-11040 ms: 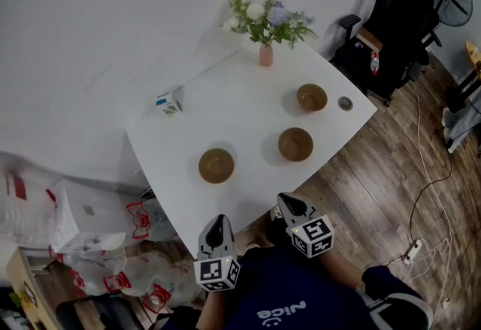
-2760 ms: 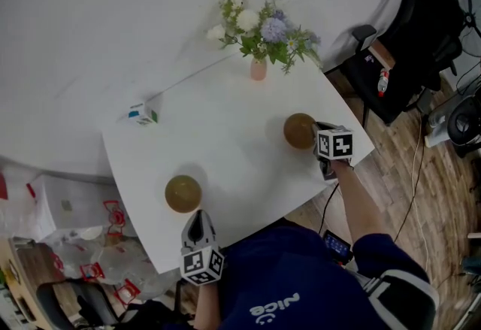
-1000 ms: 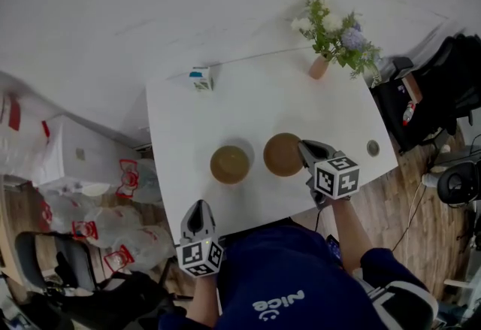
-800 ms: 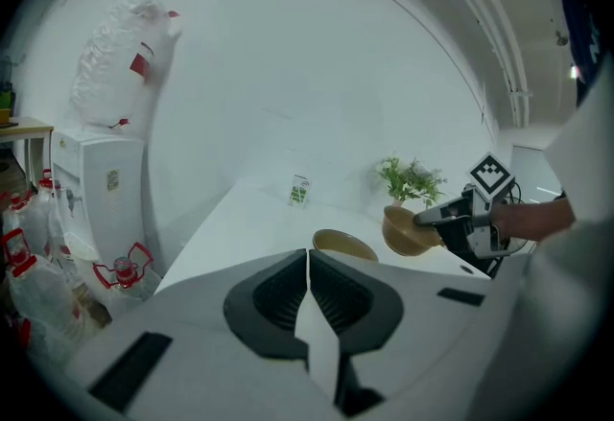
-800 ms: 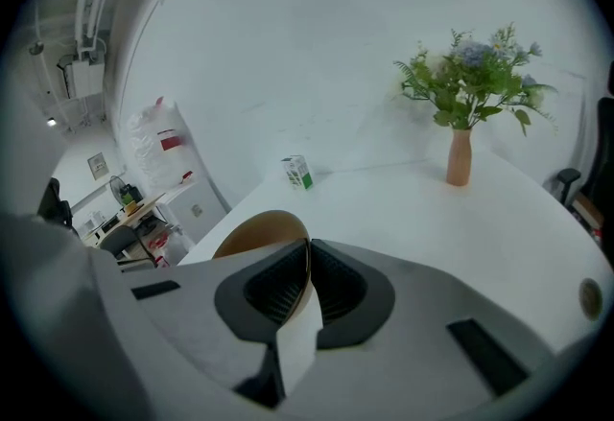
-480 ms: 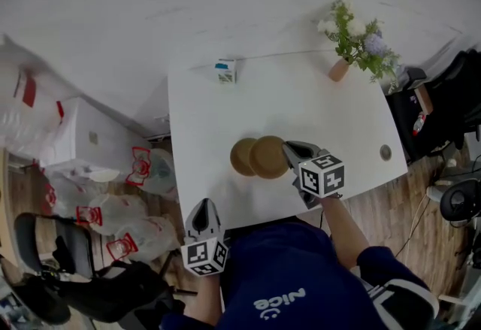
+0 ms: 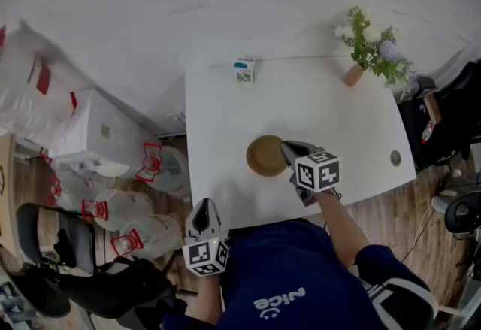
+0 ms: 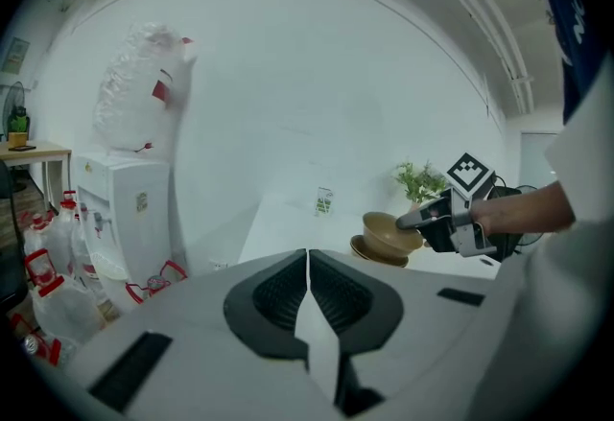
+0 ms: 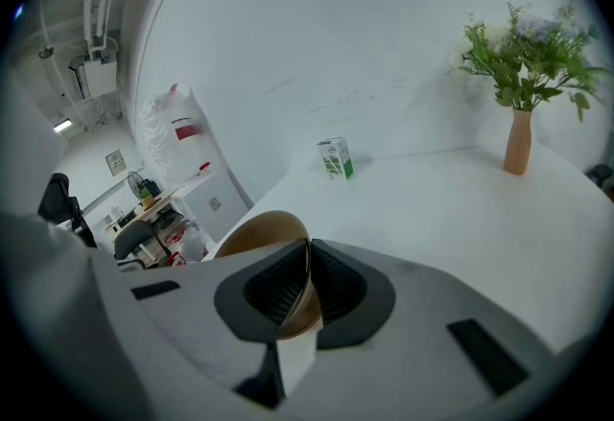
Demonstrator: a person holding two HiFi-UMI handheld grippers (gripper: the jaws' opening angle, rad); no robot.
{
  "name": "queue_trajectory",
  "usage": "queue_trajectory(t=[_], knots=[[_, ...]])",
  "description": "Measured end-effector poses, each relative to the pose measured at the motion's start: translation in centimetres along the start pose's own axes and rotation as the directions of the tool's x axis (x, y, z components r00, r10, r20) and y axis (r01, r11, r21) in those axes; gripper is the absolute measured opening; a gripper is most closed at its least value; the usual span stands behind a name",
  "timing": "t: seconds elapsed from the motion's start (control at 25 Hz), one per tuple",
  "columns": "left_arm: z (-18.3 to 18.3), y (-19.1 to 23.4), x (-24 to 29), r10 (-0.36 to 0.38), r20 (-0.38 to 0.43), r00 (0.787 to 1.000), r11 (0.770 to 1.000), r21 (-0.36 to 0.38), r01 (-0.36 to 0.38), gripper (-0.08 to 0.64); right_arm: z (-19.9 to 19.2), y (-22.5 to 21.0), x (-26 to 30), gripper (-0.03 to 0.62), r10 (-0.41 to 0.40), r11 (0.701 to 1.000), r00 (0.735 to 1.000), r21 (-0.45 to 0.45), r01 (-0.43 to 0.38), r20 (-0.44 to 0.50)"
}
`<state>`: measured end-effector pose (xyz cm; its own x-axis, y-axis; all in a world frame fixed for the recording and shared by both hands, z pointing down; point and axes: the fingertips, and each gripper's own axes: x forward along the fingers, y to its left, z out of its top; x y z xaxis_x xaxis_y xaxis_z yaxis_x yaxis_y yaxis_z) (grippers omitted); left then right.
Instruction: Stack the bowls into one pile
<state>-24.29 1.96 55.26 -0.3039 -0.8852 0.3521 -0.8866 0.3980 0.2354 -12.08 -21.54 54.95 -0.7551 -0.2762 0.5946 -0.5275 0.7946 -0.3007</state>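
You swing the right gripper (image 7: 288, 149) in from the right side of the table (image 7: 331, 110). A second ago the bowl it carries stood beside the bowl resting on the table, with a gap between them. Half a second ago their rims overlapped. From above you now see only one brown circle: the carried bowl (image 7: 264, 155) covers the other completely. It sits a little in from the near edge, in the left half of the table.

Your right fingers pinch the carried bowl's rim, with the thin wall between them in the right gripper view. From the left gripper view, the carried bowl looks slightly raised and tilted over the resting bowl (image 8: 376, 254). I cannot tell whether it has seated yet. It may also be more than one bowl nested together, but that is not clear either.

No other loose bowl shows on the table, so this looks like the last stacking step. In my judgement, what remains is to lower the bowl, level it so it nests, and let go.

Your left gripper (image 7: 201, 210) hangs off the near edge with its fingers pressed together on nothing.
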Motion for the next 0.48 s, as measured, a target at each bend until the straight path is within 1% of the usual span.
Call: queue_trajectory(t=[0.08, 0.16, 0.24, 0.48], knots=[[0.2, 0.5, 0.0, 0.002, 0.006, 1.0, 1.0, 0.0, -0.002, 0.026, -0.2, 0.1, 0.7, 0.035, -0.007, 1.0, 1.0, 0.003, 0.007, 0.003], [0.2, 0.9, 0.0, -0.003, 0.005, 1.0, 1.0, 0.003, 0.003, 0.026, -0.5, 0.3, 1.4, 0.035, -0.026, 1.0, 1.0, -0.015, 0.026, -0.015], [0.1, 1.1, 0.1, -0.017, -0.003, 1.0, 1.0, 0.013, 0.017, 0.026, -0.9, 0.5, 1.9, 0.035, -0.055, 0.998, 0.998, -0.039, 0.053, -0.033], [0.4, 0.9, 0.8, -0.061, -0.011, 0.998, 0.996, 0.057, 0.061, 0.026, -1.4, -0.1, 2.6, 0.035, -0.122, 0.991, 0.991, -0.053, 0.12, -0.048]])
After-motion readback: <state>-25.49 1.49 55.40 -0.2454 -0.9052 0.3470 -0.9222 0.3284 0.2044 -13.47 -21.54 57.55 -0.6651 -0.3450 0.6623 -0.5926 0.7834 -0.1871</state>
